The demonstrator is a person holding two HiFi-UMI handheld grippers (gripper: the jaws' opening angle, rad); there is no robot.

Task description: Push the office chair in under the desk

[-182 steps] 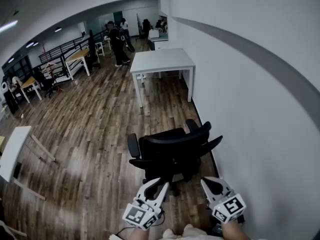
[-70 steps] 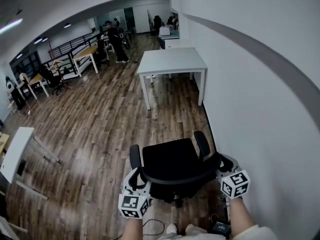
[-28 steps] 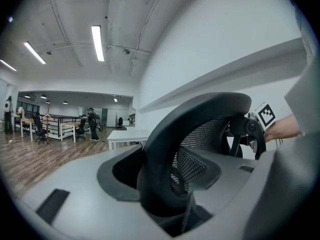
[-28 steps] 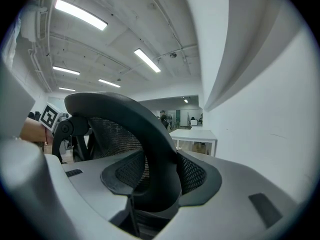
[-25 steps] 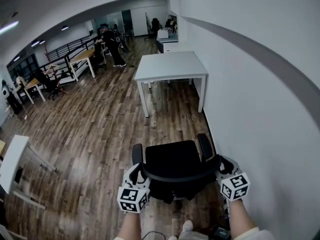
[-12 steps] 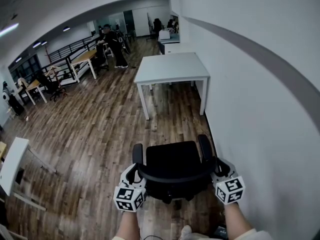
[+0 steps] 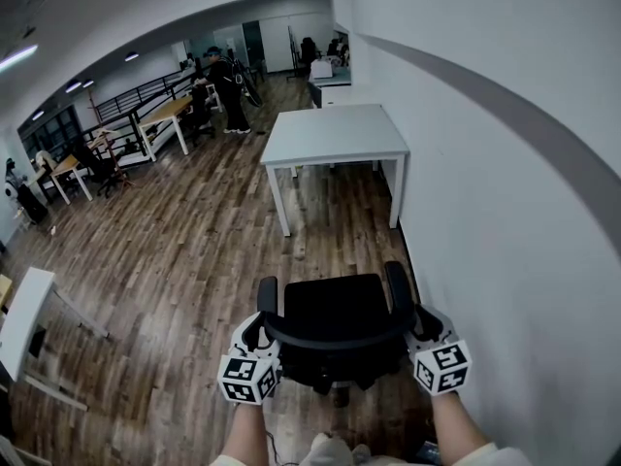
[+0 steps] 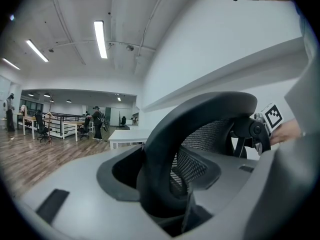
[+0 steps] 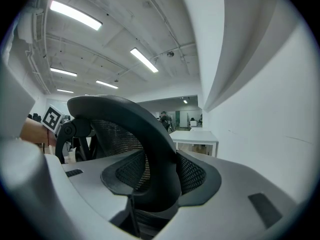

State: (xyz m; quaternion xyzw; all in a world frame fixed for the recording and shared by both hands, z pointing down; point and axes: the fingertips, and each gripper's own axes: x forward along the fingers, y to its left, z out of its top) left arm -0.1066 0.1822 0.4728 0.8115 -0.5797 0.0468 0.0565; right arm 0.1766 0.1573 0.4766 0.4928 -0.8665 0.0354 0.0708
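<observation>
My left gripper (image 7: pixel 255 332) is clamped on the left end of the curved black rim of the office chair (image 7: pixel 340 320). In the left gripper view that rim (image 8: pixel 200 115) and its mesh fill the notch between my two grey jaws, which are closed down to the rim's thickness. My right gripper (image 7: pixel 423 324) does the same at the right end: in the right gripper view the rim (image 9: pixel 135 121) sits pinched between the jaws, with the mesh pressed into the notch.

Each gripper carries a cube printed with black-and-white square markers (image 7: pixel 246 379), and these are patterns, not letters. From the left gripper view I can see the right gripper's marker (image 8: pixel 273 117) past the backrest.

The chair stands on the wooden floor (image 7: pixel 194 250) right in front of me, near the white wall (image 7: pixel 505 212) on the right. Its seat faces away from me towards the far white desk (image 7: pixel 335 132). That desk stands by the same wall, well apart from the chair, with bare floor between them.

Far off on the left are more desks (image 7: pixel 167 112) and a standing person (image 7: pixel 229 83), and a white table (image 7: pixel 24 309) sits at the near left.
</observation>
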